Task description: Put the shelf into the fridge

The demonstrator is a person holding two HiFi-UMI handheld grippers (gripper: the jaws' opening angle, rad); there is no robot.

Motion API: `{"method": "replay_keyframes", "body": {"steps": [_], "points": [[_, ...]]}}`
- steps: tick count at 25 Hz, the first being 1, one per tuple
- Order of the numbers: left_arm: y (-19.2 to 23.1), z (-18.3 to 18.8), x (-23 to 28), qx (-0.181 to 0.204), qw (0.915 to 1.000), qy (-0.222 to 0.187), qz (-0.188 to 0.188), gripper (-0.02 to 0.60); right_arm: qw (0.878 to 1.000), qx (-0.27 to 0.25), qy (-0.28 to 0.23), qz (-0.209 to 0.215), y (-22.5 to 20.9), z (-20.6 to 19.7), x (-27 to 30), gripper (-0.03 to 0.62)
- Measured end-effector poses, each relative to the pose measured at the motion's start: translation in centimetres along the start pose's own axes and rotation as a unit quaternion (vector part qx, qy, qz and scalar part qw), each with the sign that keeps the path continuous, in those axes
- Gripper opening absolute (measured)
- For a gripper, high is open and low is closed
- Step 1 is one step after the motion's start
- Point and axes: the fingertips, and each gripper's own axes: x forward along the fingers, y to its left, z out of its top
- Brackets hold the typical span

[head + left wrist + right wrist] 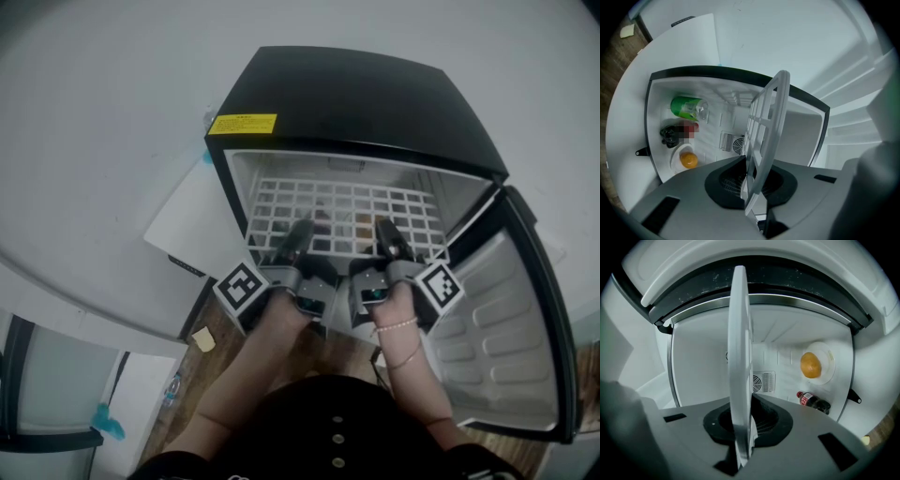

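the left gripper [298,236] and the right gripper [389,236] were both clenched on the near edge of the white grid shelf [342,211], which lay flat, mostly inside the open fridge [356,98]. it looked light, stiff and smooth, so two spaced edge grips seemed right to stop it tilting

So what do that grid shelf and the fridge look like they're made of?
The shelf looks like matt white plastic, or perhaps coated wire: flat, even white bars. The fridge has a smooth black shell with a soft sheen, probably painted sheet metal. Its door liner looks like moulded white plastic, with ribs pressed in.
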Motion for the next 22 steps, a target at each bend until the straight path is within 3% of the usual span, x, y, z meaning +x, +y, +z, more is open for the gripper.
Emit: {"method": "replay_keyframes", "body": {"steps": [22], "points": [[-0.3, -0.1, -0.2, 0.003, 0.9999, -0.001, -0.016, 0.034, 1.0, -0.016, -0.017, 0.015, 0.6, -0.1, -0.6, 0.031]]}}
